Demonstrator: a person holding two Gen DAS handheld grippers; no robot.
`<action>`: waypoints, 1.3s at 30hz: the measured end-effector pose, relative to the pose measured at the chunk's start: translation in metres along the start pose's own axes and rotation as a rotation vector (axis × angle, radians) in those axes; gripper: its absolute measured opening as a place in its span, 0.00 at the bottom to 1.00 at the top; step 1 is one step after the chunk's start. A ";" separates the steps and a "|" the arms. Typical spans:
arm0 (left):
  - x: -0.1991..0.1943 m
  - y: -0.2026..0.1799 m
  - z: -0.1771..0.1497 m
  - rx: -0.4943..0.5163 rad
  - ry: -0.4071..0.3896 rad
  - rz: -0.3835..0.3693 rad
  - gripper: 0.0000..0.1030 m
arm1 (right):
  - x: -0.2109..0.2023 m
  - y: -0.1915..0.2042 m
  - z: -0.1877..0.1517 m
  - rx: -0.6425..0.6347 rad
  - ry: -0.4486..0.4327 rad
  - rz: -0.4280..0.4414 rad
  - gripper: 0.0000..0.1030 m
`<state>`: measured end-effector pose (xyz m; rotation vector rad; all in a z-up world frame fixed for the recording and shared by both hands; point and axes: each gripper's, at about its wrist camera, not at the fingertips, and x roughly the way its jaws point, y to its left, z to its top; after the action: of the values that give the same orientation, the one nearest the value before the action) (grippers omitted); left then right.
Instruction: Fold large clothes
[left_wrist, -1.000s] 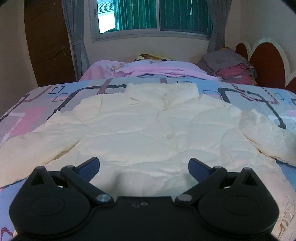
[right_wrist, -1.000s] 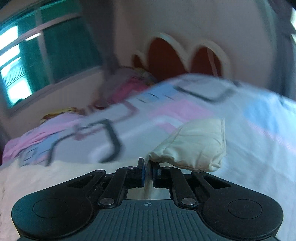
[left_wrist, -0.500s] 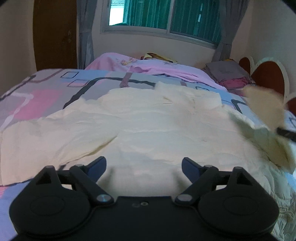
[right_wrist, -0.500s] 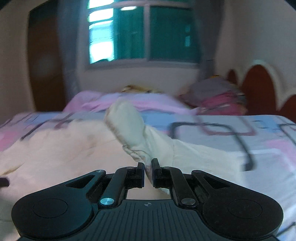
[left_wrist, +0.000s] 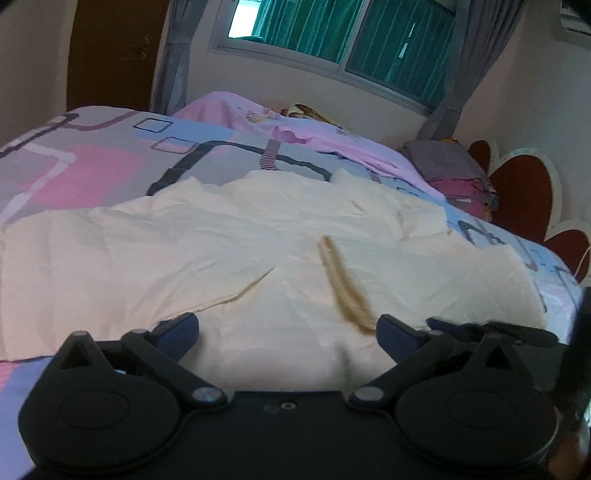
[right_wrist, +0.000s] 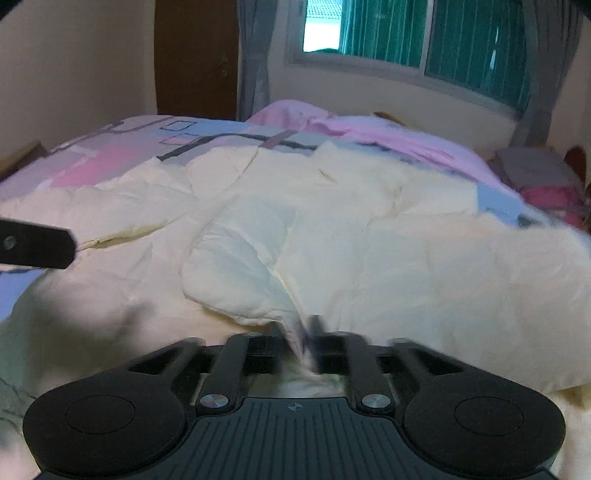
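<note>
Cream jacket (left_wrist: 229, 251) lies flat on bed (left_wrist: 92, 166); its sleeve (right_wrist: 243, 269) is now folded across the chest. R gripper (right_wrist: 295, 345) jaws just opening, blurred, sleeve edge between. L gripper (left_wrist: 288, 328) wide, empty

A: Lighting is dim and indoor. The only source is the window (left_wrist: 332, 40) at the back; its open pane is blown out white.

B: Blur?

A: Yes. In the right wrist view the right gripper (right_wrist: 295, 343) fingertips are smeared, and the cream garment (right_wrist: 332, 240) is soft on the right side. The left view is sharper, with one blurred streak across the cloth.

B: Edges?

A: Fisheye bend, dark corners. Soft shadow under the gripper bodies.
</note>
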<state>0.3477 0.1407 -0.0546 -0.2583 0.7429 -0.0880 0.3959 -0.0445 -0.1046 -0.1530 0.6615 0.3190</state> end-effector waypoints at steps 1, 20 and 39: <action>0.005 -0.001 0.001 -0.007 0.007 -0.019 0.98 | -0.016 -0.004 -0.005 0.002 -0.043 -0.014 0.88; 0.081 -0.021 0.022 -0.040 -0.006 -0.161 0.06 | -0.068 -0.205 -0.042 0.482 0.034 -0.295 0.27; 0.055 -0.044 0.022 0.139 -0.127 0.098 0.68 | -0.053 -0.233 -0.018 0.409 0.002 -0.245 0.27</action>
<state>0.4036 0.0931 -0.0634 -0.0937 0.6190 -0.0292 0.4252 -0.2811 -0.0768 0.1566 0.6894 -0.0555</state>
